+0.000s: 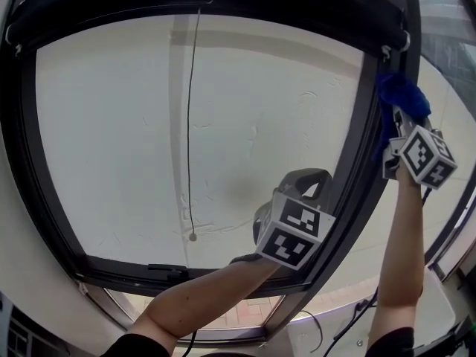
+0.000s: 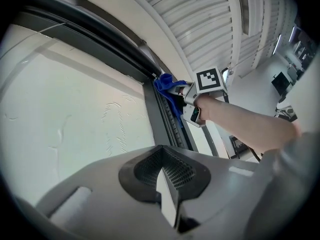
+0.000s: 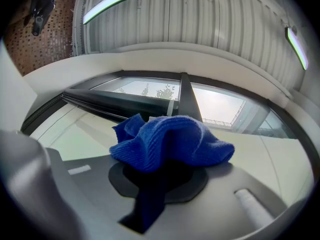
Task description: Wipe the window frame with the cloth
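A blue cloth [image 1: 399, 99] is pressed against the dark window frame [image 1: 366, 136] near its upper right corner. My right gripper [image 1: 397, 121] is shut on the cloth [image 3: 170, 141], which bunches over its jaws in the right gripper view. The left gripper view shows that cloth [image 2: 167, 89] on the frame's upright bar [image 2: 160, 121]. My left gripper [image 1: 309, 181] hangs lower, in front of the pane beside the same bar, its jaws closed together with nothing between them [image 2: 167, 199].
A thin blind cord [image 1: 190, 125] with a small weight hangs down the pale pane [image 1: 186, 140]. The frame's bottom bar [image 1: 149, 274] carries a handle. A white sill and cables [image 1: 349, 322] lie below right. A second glazed panel [image 1: 446, 73] lies right of the bar.
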A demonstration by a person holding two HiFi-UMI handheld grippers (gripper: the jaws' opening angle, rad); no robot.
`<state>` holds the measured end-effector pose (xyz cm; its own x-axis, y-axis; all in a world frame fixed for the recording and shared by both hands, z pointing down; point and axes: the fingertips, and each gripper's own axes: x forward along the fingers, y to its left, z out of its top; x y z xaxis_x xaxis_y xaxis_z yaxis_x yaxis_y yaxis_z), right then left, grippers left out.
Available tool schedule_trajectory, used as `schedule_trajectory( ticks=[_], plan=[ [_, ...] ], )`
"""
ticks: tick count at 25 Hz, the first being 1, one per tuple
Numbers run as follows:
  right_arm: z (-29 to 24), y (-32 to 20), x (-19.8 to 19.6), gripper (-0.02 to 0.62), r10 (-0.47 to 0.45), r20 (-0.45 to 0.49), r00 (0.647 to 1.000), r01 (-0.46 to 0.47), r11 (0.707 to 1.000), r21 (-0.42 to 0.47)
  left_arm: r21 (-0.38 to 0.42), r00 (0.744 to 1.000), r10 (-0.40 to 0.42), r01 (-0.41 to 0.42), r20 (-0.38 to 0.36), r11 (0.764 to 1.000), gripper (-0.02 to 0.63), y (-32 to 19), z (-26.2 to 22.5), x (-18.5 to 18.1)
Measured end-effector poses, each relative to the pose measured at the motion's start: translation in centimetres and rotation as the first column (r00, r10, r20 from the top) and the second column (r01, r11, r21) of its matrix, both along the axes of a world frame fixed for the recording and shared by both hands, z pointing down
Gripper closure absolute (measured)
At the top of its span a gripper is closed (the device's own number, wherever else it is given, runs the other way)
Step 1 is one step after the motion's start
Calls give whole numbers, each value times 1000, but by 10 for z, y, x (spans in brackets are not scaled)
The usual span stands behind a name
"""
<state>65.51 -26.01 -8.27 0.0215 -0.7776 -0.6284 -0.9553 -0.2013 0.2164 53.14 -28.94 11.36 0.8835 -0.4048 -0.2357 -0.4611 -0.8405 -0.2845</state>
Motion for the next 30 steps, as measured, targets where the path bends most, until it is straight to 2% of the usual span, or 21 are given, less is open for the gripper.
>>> schedule_trajectory(
  ticks=[4, 11, 15, 19, 23, 30],
  plan=[
    [24, -3, 2, 538, -13, 28, 1000, 13, 1000, -10, -17, 1000, 20, -19, 17, 1000, 614, 3, 13, -2],
    [75, -3, 3, 538, 43, 26, 999, -42, 999, -21, -57, 997, 72, -70, 32, 996, 614, 15, 42, -6],
    [104, -3, 4, 538, 15, 63, 998, -12, 999, -40, -95, 995, 96, -92, 41, 991, 614, 22, 65, -9],
    [133, -4, 5, 538, 31, 69, 997, -27, 998, -62, -121, 990, 124, -115, 65, 986, 614, 31, 91, -9],
    [164, -4, 6, 538, 39, 76, 996, -32, 996, -86, -119, 985, 167, -160, 48, 980, 614, 39, 107, -15],
    [224, -7, 11, 538, 36, 90, 995, -24, 992, -126, -167, 986, 148, -134, 72, 977, 614, 29, 149, -24]
  ],
)
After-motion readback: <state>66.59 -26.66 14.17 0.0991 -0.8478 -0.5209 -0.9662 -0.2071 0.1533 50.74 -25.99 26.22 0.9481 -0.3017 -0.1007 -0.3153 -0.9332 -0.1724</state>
